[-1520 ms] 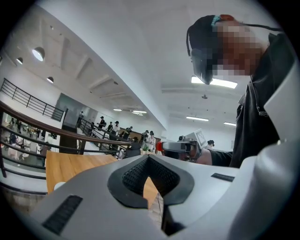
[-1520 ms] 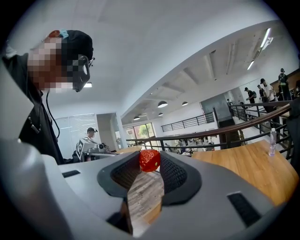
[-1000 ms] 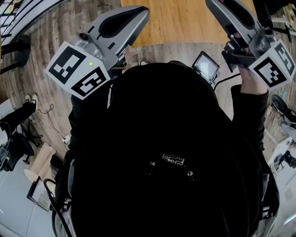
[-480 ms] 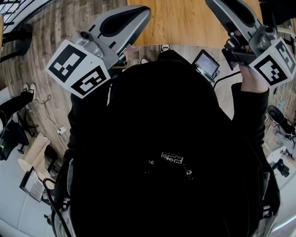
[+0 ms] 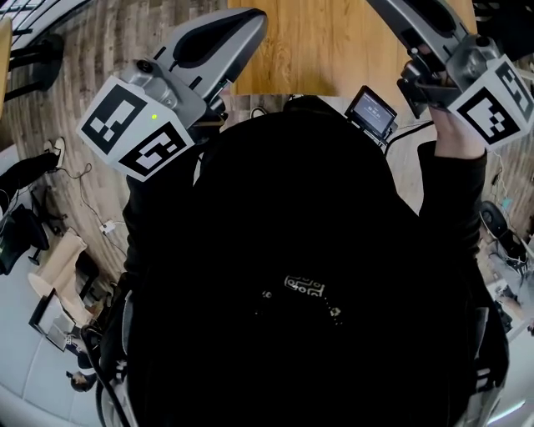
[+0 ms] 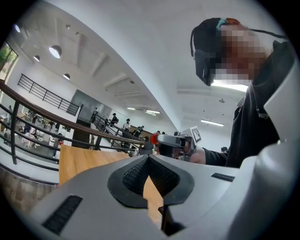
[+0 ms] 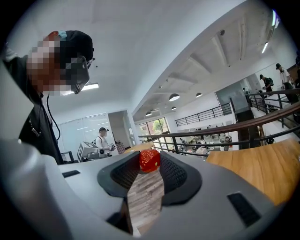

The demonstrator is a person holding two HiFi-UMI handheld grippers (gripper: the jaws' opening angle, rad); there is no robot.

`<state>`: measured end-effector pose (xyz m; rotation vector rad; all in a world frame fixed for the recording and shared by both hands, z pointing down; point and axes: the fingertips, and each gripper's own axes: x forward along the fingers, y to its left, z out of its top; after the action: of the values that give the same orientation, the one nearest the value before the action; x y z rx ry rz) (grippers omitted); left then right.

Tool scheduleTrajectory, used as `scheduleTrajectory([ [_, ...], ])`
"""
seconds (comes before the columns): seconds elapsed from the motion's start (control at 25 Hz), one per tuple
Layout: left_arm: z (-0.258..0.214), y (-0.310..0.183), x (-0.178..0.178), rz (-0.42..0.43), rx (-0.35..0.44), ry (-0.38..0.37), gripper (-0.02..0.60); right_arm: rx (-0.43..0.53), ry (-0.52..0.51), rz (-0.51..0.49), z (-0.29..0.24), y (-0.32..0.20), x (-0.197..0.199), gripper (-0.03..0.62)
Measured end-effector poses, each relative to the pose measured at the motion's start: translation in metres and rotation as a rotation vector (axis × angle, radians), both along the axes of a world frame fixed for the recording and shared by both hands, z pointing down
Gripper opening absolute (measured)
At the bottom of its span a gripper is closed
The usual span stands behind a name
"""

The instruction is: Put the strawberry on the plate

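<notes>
Head view: the left gripper (image 5: 249,25) and right gripper (image 5: 409,17) are raised either side of the person's dark torso (image 5: 300,275), towards a wooden table (image 5: 325,42); the jaw tips are not legible here. Left gripper view: jaws closed tip to tip, nothing between them; what appears to be the strawberry (image 6: 153,138) shows red at the opposite gripper's tip. Right gripper view: jaws partly apart, clamped on the strawberry at their tips, held in the air.

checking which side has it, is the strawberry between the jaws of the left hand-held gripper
No, the left hand-held gripper is shut on nothing, while the strawberry sits pinched in the right hand-held gripper.
</notes>
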<state>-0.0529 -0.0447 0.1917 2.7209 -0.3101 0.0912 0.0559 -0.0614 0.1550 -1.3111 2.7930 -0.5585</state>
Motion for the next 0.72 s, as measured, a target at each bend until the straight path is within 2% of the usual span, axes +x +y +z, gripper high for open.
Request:
scheduleTrajectory([
  [0.2,0.001,0.010,0.005,-0.001,-0.028,-0.010,0.000,-0.023,-0.024,-0.002,0.004,0.008,0.005,0.141],
  [0.36,0.011,0.002,0.027,-0.006,-0.034,-0.032,0.000,-0.023,-0.040,-0.007,0.013,0.001,0.028,0.141],
  [0.48,-0.005,0.008,0.035,-0.003,-0.035,-0.042,0.000,-0.024,-0.050,-0.011,0.001,0.004,0.033,0.141],
  [0.6,-0.005,-0.012,0.034,-0.011,-0.047,-0.056,0.000,-0.036,-0.062,-0.025,0.003,-0.021,0.031,0.141],
  [0.72,0.020,-0.046,0.066,-0.022,-0.075,-0.083,0.000,-0.059,-0.087,-0.042,0.031,-0.060,0.061,0.141],
])
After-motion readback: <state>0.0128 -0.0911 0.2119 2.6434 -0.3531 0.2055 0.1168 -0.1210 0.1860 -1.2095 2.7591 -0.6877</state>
